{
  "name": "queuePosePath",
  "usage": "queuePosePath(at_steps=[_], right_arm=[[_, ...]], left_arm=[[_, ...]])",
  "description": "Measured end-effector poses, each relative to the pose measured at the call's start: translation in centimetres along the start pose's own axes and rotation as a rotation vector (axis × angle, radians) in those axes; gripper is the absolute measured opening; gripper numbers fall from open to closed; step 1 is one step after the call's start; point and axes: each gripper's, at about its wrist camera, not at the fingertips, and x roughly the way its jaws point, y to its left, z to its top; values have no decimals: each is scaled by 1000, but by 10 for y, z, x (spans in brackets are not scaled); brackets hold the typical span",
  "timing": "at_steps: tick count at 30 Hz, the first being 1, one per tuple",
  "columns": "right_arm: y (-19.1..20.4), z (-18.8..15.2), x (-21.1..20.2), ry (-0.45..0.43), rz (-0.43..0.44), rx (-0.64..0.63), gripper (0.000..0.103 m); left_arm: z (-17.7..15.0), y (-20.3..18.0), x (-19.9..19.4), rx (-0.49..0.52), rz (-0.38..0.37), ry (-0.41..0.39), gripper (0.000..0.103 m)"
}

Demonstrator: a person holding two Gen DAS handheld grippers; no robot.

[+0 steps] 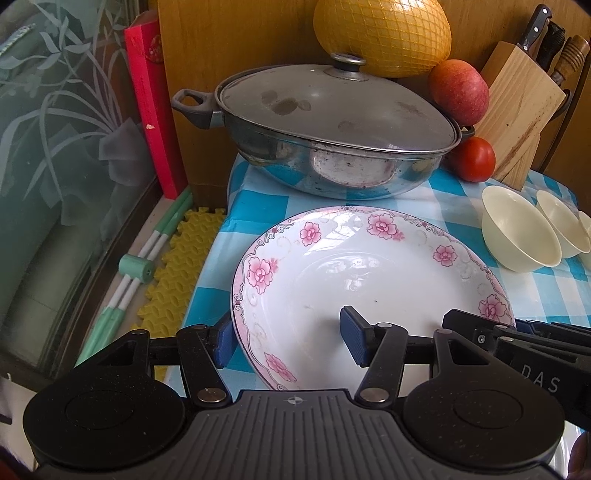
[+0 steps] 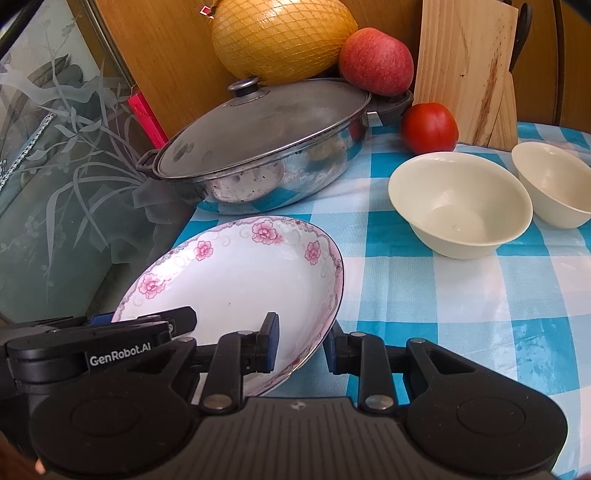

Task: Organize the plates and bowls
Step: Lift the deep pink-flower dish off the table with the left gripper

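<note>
A white plate with pink flowers (image 1: 369, 280) sits on the blue checked tablecloth near its left edge; it also shows in the right wrist view (image 2: 236, 280). My left gripper (image 1: 291, 339) is open, its two blue pads straddling the plate's left rim. My right gripper (image 2: 301, 349) is open, its pads straddling the plate's right rim. Each gripper shows in the other's view. Cream bowls (image 1: 517, 232) (image 2: 458, 203) stand to the right of the plate, a second one (image 2: 554, 181) beside the first.
A lidded steel pan (image 1: 332, 133) stands right behind the plate. A netted pomelo (image 1: 380, 33), an apple (image 1: 460, 92), a tomato (image 1: 472, 158) and a knife block (image 1: 521, 110) line the back. The table edge drops off at left, beside etched glass (image 1: 55, 147).
</note>
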Motion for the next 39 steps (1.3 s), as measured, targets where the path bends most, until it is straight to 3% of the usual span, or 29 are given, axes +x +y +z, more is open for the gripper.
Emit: queuePosePath(at_steps=[11, 15, 20, 24, 27, 39], right_arm=[[-8, 2, 9, 29, 5, 34, 25], [-10, 3, 12, 28, 10, 33, 27], [-12, 5, 15, 15, 9, 41, 29], [-13, 7, 17, 4, 5, 42, 30], [-9, 8, 18, 6, -11, 12, 31], [-7, 9, 7, -19, -30, 12, 26]], left_arm=[[-1, 2, 4, -6, -23, 28, 66], [-1, 4, 9, -15, -43, 49, 70], [1, 1, 13, 3, -3, 38, 82], [7, 2, 19, -9, 6, 35, 83], [11, 0, 23, 1, -4, 31, 78], [8, -8, 13, 32, 4, 8, 77]])
